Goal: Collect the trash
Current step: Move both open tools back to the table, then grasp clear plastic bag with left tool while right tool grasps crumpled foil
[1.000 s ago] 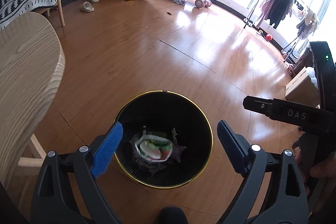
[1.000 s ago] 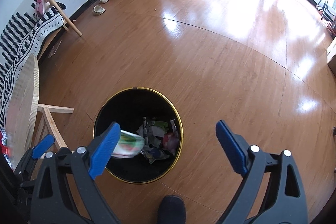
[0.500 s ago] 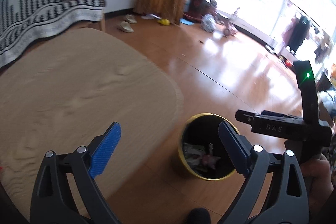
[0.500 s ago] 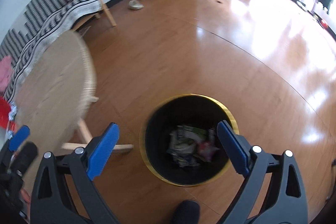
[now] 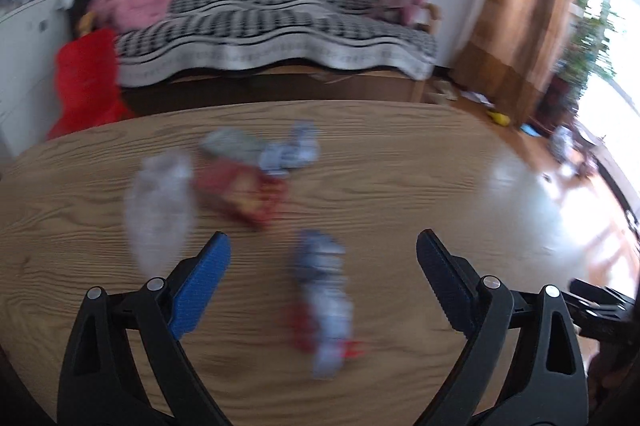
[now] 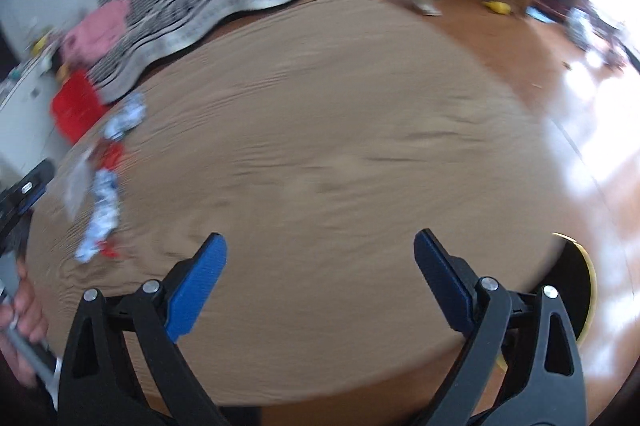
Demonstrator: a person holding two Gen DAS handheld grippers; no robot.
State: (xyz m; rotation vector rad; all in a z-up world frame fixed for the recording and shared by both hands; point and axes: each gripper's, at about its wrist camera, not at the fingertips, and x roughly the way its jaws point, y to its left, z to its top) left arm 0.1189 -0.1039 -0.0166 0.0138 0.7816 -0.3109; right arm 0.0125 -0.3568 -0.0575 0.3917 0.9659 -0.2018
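On the wooden worktop [image 5: 400,162], blurred wrappers [image 5: 324,302] are lying between the left tongs [image 5: 322,266], gaping empty; right tongs [image 6: 320,262] likewise, bin [image 6: 580,290] beside the worktop's edge.

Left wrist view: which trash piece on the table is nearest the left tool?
The blue-white wrapper with red bits, lying alone between the open left tool fingers; the others cluster farther back.

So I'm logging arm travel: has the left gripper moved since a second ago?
Yes. The left gripper swung from above the bin, leftward, to over the wooden table, now facing the blue-white wrapper.
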